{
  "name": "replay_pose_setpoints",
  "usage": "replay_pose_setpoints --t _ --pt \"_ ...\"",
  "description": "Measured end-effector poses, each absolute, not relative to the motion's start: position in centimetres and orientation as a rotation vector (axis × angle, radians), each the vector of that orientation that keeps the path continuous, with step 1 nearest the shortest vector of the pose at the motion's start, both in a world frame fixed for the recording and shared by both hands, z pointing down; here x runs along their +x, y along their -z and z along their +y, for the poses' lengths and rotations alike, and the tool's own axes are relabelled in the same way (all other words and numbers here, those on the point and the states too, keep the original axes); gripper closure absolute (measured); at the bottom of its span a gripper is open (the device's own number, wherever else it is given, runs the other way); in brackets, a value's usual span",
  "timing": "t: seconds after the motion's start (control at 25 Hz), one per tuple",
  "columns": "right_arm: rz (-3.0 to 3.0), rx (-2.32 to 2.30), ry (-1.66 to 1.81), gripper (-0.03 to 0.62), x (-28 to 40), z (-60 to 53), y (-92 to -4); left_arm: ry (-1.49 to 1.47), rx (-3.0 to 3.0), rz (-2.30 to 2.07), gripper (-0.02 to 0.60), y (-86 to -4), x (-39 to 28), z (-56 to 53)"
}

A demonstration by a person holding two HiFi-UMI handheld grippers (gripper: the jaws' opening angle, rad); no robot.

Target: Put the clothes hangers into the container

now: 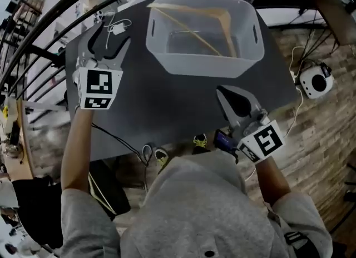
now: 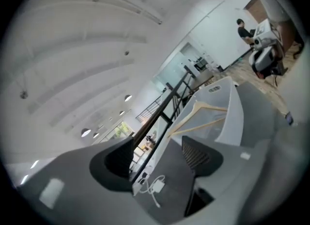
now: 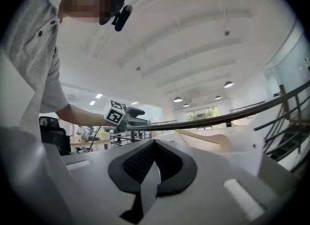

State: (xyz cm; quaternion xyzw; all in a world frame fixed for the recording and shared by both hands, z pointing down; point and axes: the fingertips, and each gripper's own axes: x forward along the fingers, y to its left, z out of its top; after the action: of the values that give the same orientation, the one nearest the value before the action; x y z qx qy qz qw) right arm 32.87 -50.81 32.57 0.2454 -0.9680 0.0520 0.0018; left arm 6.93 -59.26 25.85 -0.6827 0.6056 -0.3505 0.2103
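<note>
A wooden hanger (image 1: 194,26) lies inside the translucent container (image 1: 245,65) at the far side of the dark table (image 1: 167,107). My left gripper (image 1: 108,45) hovers over the table's left part, left of the container, open with nothing between its pads. In the left gripper view the left gripper (image 2: 157,158) points past the container (image 2: 232,117) and the hanger (image 2: 203,115). My right gripper (image 1: 225,93) is held near the table's front right, shut and empty. The right gripper view shows the right gripper (image 3: 154,163) with its pads pressed together and the hanger (image 3: 208,136) beyond.
A white charger with its cable (image 1: 118,28) lies on the table near the left gripper's tips. Black railings run behind the table. A white device (image 1: 316,82) sits on the brick floor at the right. Shoes (image 1: 199,140) show below the table's front edge.
</note>
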Motion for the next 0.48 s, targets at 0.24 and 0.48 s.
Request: replay_pose_setpoints --t 0.24,0.48 --pt "-3.130 0.079 -0.119 0.595 17.9 -46.3 -30.8 0.941 -1.583 2.282 0.265 -25.8 -8.3 -40.8" --pt "-3.054 -0.468 -0.098 0.595 4.6 -35.2 -31.6 0.793 -1.147 2.781 0.267 -28.5 -17.6 -17.6"
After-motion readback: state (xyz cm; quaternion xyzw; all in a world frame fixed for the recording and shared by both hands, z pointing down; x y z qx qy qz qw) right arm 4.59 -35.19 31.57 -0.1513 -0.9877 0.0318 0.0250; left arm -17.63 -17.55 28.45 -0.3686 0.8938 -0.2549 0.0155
